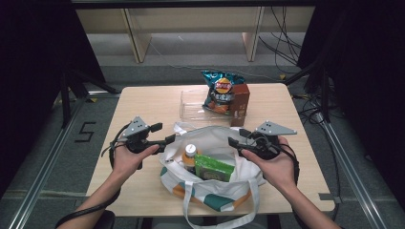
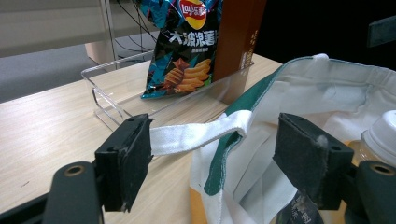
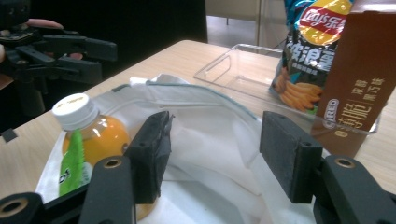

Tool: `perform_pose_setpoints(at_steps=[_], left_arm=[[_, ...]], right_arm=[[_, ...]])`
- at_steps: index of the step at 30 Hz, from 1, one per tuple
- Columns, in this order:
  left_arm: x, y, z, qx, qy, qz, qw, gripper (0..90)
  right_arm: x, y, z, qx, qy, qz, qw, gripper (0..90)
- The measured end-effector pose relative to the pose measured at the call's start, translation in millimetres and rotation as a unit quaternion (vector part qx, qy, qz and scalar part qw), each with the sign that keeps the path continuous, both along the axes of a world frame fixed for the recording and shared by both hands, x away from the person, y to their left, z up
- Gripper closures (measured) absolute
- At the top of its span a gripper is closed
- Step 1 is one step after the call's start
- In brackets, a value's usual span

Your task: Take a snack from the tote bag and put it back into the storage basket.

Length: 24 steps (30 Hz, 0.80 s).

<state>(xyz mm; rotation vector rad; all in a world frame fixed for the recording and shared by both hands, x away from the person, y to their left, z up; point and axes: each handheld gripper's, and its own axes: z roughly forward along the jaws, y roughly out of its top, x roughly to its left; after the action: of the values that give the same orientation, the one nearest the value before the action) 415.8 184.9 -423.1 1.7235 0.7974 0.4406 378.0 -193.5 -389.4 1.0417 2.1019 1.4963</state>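
Wooden table (image 1: 143, 102) under white, green-trimmed tote bag (image 1: 217, 138) between both slack-jawed, empty hand-held grippers, left (image 1: 162, 135) and right (image 1: 237, 138).

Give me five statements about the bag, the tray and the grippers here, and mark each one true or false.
1. A bottle with a white cap stands in the bag. True.
2. The chip bag lies flat on the table. False: it stands upright in the clear tray.
3. The brown box stands beside the chip bag. True.
4. The right gripper is shut on the bottle. False: its jaws stand open over the bag's rim and hold nothing.
5. The left gripper is open, with the bag's white strap between its jaws. True.
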Motion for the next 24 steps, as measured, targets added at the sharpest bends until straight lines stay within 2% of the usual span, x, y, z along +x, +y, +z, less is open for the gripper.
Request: perform_pose_setpoints(at_steps=[1, 2, 3, 4, 5, 6, 7, 9, 10, 11, 12, 14, 16, 17, 20, 21, 22, 23, 24], left_arm=[[-0.2, -0.2, 0.1, -0.001, 0.0, 0.0, 1.0, 26.4], [-0.2, -0.1, 0.2, 0.0, -0.001, 0.0, 1.0, 26.5], [0.0, 0.1, 0.3, 0.0, -0.002, -0.002, 1.0, 26.4], [0.2, 0.2, 0.2, -0.001, -0.003, -0.003, 1.0, 26.5], [0.3, 0.3, 0.3, -0.001, -0.003, -0.003, 1.0, 26.5], [0.4, 0.4, 0.4, -0.001, -0.003, -0.002, 1.0, 26.4], [0.0, 0.4, 0.9, 0.001, -0.002, 0.001, 1.0, 26.4], [0.2, 0.1, 1.7, -0.002, -0.003, 0.0, 1.0, 26.4], [0.3, 0.2, 2.1, -0.001, -0.004, 0.0, 1.0, 26.4], [0.5, 0.4, 2.3, 0.0, -0.004, 0.0, 1.0, 26.4], [0.8, 0.6, 2.3, -0.001, -0.004, 0.0, 1.0, 26.4], [1.5, 1.0, 2.3, 0.0, -0.005, 0.0, 1.0, 26.4], [1.5, 1.2, 2.3, 0.0, -0.006, 0.0, 1.0, 26.4], [1.4, 1.2, 2.3, 0.001, -0.006, 0.0, 1.0, 26.4], [1.1, 1.1, 2.6, 0.0, -0.006, 0.0, 1.0, 26.4], [1.2, 1.1, 2.9, -0.001, -0.006, 0.0, 1.0, 26.4], [1.3, 1.2, 3.0, -0.001, -0.006, 0.0, 1.0, 26.4], [1.3, 1.1, 3.0, -0.001, -0.006, 0.001, 1.0, 26.4], [1.4, 1.2, 3.0, -0.001, -0.006, 0.001, 1.0, 26.4]], right_arm=[[-0.4, -0.3, 0.5, -0.005, 0.0, 0.004, 1.0, 43.9], [-1.7, 0.3, 0.8, 0.0, 0.008, 0.007, 0.9999, 43.9], [-1.9, -0.6, 1.0, -0.007, 0.003, 0.006, 1.0, 43.9], [-4.3, 1.1, 1.4, 0.008, 0.023, 0.006, 0.9997, 43.9], [-6.1, 1.2, 2.1, 0.011, 0.025, 0.007, 0.9996, 43.8], [-5.0, 0.3, 1.3, 0.0, 0.009, 0.013, 0.9999, 43.7], [-6.2, -0.3, 2.0, -0.002, 0.008, 0.014, 0.9999, 43.5], [-10.3, 1.0, 2.6, 0.011, 0.02, 0.011, 0.9997, 43.4], [-9.5, -0.2, 2.0, 0.005, 0.007, 0.022, 0.9997, 43.4], [-12.8, 0.6, 2.5, 0.009, 0.014, 0.016, 0.9997, 43.3], [-12.3, 0.0, 1.9, 0.009, 0.008, 0.028, 0.9995, 43.2], [-15.5, 0.0, 1.4, 0.011, 0.01, 0.027, 0.9995, 43.2], [-15.7, -1.1, 0.7, 0.005, 0.005, 0.039, 0.9992, 43.4], [-17.5, -1.5, 0.7, 0.003, 0.005, 0.03, 0.9995, 43.7], [-20.7, -1.6, 0.7, 0.008, 0.007, 0.045, 0.9989, 44.8], [-22.3, -1.9, 0.9, 0.005, 0.004, 0.041, 0.9991, 45.2], [-22.7, -0.9, 0.6, 0.014, 0.007, 0.054, 0.9984, 45.8], [-24.6, -0.9, 0.7, 0.014, 0.008, 0.054, 0.9984, 46.3], [-24.5, -2.1, 1.0, 0.004, -0.002, 0.06, 0.9982, 47.1]])
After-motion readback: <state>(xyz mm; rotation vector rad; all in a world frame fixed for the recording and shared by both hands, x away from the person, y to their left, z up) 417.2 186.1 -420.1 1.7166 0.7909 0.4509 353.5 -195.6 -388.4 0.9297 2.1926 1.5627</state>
